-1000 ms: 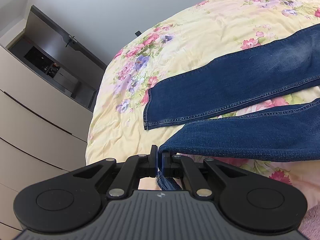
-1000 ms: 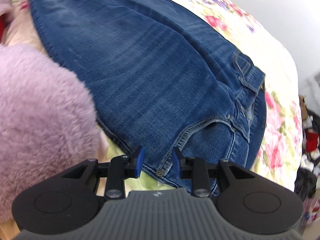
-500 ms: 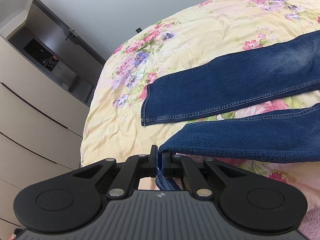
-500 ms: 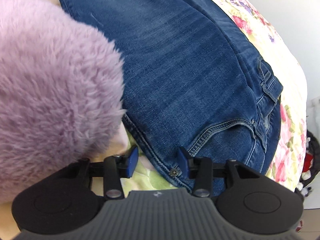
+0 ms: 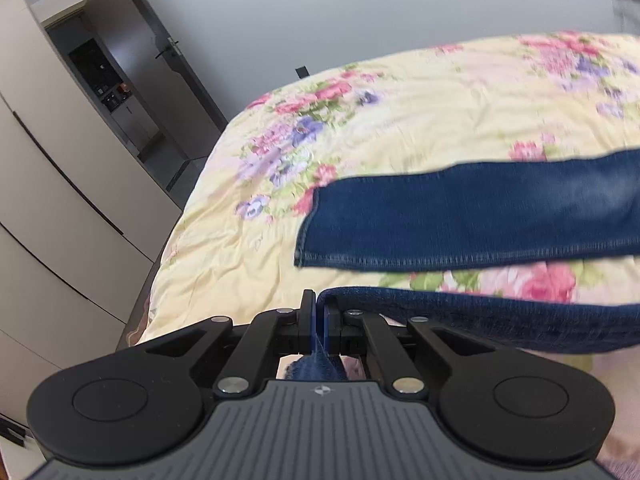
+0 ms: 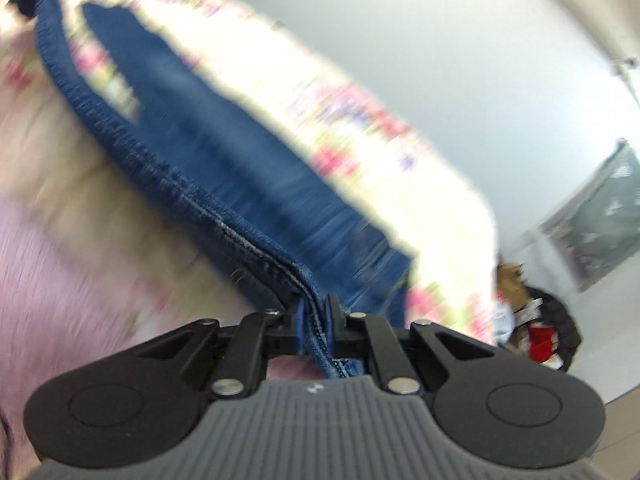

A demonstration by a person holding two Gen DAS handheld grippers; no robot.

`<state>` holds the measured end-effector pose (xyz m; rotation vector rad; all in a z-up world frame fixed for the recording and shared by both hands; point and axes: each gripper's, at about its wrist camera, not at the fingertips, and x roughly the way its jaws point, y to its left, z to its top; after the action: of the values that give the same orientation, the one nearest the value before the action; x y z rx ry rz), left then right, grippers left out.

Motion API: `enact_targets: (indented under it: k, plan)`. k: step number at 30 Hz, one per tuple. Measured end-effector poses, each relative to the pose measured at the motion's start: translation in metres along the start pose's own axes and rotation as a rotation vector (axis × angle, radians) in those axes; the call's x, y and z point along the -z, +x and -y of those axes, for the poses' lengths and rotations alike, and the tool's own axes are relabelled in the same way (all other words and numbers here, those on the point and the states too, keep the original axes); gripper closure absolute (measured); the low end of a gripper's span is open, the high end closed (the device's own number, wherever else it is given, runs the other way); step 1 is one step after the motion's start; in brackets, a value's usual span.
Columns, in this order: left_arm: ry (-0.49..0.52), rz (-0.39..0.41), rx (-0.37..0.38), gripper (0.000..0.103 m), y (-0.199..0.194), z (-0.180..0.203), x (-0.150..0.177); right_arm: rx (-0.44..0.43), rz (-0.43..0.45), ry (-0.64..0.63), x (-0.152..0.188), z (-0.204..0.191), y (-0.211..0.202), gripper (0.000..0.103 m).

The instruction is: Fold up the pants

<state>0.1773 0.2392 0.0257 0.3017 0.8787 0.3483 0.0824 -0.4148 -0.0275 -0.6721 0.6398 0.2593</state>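
Two claws, both clamped on denim. Left claw [image 5: 319, 322] pinched tight on the hem end of the near trouser leg [image 5: 500, 316], cloth bunched between the pads and trailing off toward 3 o'clock, lifted a little clear of the floral bedspread [image 5: 400, 120]. Far trouser leg [image 5: 472, 216] lying flat on the bed, from about 12 to 3 o'clock of the claw, hem squared off and untouched. Right claw [image 6: 316, 326] just closed, now gripping the waist end of the pants [image 6: 240, 168] along a thick stitched seam, fabric rising from the pads toward 10 o'clock. Right view heavily smeared, so pocket and button detail not readable. Pale lilac fluff [image 6: 48, 272] at 9 o'clock there (a fuzzy sleeve or throw, cannot tell which).

Handling, as a judgement: soft and floppy, yet fairly heavy for cloth; likely to sag in the middle when raised by its two ends, and to drag the bedspread's wrinkles along if kept low. Not slippery, not fragile. Seams and hems the stiffest parts, hence the best places to grip: hem edge at one end, waistband seam at the other, as held now. Single-layer grabs in mid-leg likely to peel one layer away from the other. Near leg probably best carried over onto the far one with both ends kept taut and level, edges matched before letting go.
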Motion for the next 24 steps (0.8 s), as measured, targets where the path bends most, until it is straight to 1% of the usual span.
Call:
enact_targets:
  k: [3,5,8,12,14,18,21,24]
  plan:
    - [-0.021,-0.018,-0.003,0.099,0.012,-0.002,-0.021,0.036,0.023,0.046,-0.030,0.029,0.009,0.100]
    - [0.000,-0.033,-0.025,0.099,0.029,0.007,-0.034,0.056,0.015,0.074,-0.049,0.042,0.029,0.100]
    - [0.028,-0.062,-0.061,0.099,0.062,0.023,-0.052,0.080,-0.011,0.095,-0.074,0.051,0.074,0.100]
    - [0.021,-0.078,-0.071,0.099,0.104,0.042,-0.081,0.125,-0.039,0.102,-0.102,0.063,0.139,0.100]
    - [0.039,-0.088,-0.079,0.099,0.126,0.056,-0.096,0.146,-0.064,0.097,-0.114,0.069,0.171,0.100]
    - [0.126,-0.088,-0.127,0.099,0.170,0.088,-0.119,0.153,-0.117,0.071,-0.125,0.069,0.229,0.100]
    - [0.179,-0.105,-0.139,0.099,0.204,0.109,-0.130,0.142,-0.154,0.060,-0.124,0.066,0.267,0.100]
    - [0.248,-0.131,-0.146,0.099,0.235,0.129,-0.136,0.124,-0.197,0.048,-0.120,0.062,0.304,0.100]
